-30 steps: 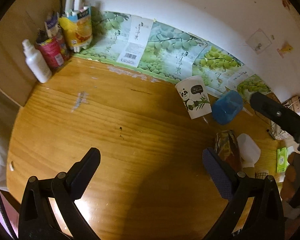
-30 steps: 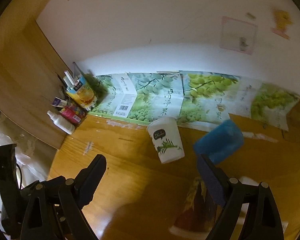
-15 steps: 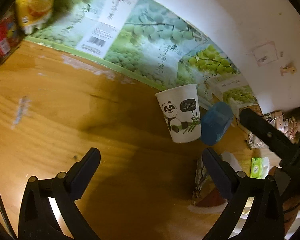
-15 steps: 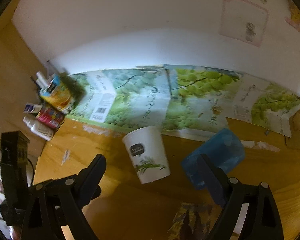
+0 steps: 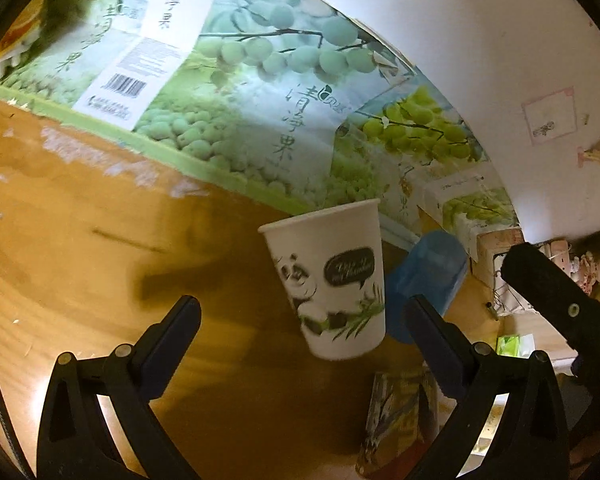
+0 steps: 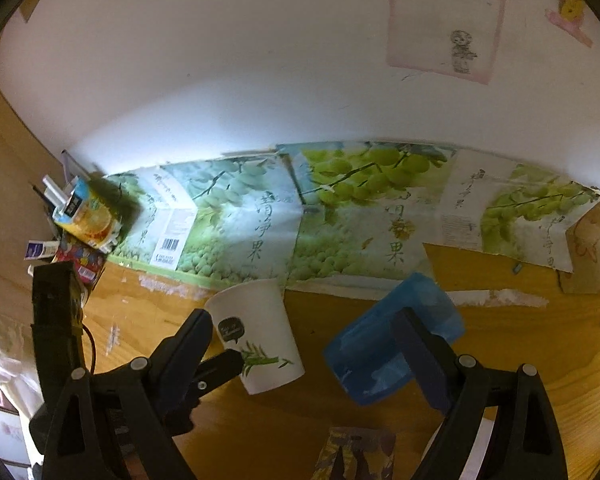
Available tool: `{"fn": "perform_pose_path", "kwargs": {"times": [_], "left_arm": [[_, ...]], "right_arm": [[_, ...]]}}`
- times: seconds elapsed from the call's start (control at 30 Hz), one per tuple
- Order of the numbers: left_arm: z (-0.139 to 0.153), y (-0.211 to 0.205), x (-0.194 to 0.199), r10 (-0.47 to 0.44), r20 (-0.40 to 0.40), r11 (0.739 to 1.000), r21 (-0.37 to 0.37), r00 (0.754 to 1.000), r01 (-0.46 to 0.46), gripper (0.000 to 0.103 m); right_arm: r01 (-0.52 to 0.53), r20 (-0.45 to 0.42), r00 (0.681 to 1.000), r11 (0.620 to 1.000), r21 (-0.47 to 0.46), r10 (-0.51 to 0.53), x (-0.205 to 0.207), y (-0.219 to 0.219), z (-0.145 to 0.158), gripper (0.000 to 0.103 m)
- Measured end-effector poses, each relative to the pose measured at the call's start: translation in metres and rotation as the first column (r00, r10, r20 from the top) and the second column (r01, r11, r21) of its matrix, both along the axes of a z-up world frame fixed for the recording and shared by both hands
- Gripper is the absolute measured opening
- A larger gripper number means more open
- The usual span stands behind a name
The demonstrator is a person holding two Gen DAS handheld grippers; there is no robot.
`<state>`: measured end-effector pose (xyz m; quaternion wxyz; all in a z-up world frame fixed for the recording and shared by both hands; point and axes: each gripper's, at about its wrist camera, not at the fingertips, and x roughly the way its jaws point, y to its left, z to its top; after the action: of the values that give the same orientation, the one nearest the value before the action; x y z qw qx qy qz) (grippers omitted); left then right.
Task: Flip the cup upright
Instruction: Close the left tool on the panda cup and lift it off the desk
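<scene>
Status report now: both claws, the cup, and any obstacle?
Both claws, left and right, open, empty. Panda cup on table, untouched. Blue cup lying close beside it.

- A wooden table [image 5: 80,248] fills the lower left of the left wrist view.
- Flattened grape-printed cardboard [image 6: 260,232] leans along the white wall [image 6: 240,60] across the middle of the right wrist view.
- A blue plastic container [image 6: 384,344] lies on its side, lower centre-right.
- An orange juice carton [image 6: 88,216] holding white tubes stands at the left edge, above a red can [image 6: 78,260].
- A pink-edged drawing [image 6: 444,24] is stuck to the wall, upper right.
- A patterned packet [image 5: 400,420] sits at the bottom right of the left wrist view.
</scene>
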<state>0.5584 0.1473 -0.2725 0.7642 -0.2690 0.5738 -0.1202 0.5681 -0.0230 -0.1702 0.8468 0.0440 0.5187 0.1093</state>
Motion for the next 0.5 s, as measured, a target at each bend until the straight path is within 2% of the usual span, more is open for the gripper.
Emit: {"fn": "perform_pose_path", "kwargs": {"times": [0.2, 0.4, 0.5], "left_arm": [[-0.006, -0.012, 0.012, -0.008, -0.004, 1.0, 0.017, 1.0, 0.008, 0.101], [-0.015, -0.017, 0.02, 0.0, -0.034, 1.0, 0.024, 0.999, 0.001, 0.095], [-0.013, -0.019, 0.021, -0.001, -0.009, 1.0, 0.023, 1.0, 0.002, 0.091]], "right_arm": [[0.03, 0.008, 1.0, 1.0, -0.004, -0.03, 0.007, -0.009, 0.0, 0.092], [0.035, 0.006, 0.999, 0.999, -0.01, -0.035, 0.008, -0.015, 0.001, 0.092], [0.039, 0.006, 0.999, 0.999, -0.01, -0.038, 0.008, -0.017, 0.002, 0.092]]}}
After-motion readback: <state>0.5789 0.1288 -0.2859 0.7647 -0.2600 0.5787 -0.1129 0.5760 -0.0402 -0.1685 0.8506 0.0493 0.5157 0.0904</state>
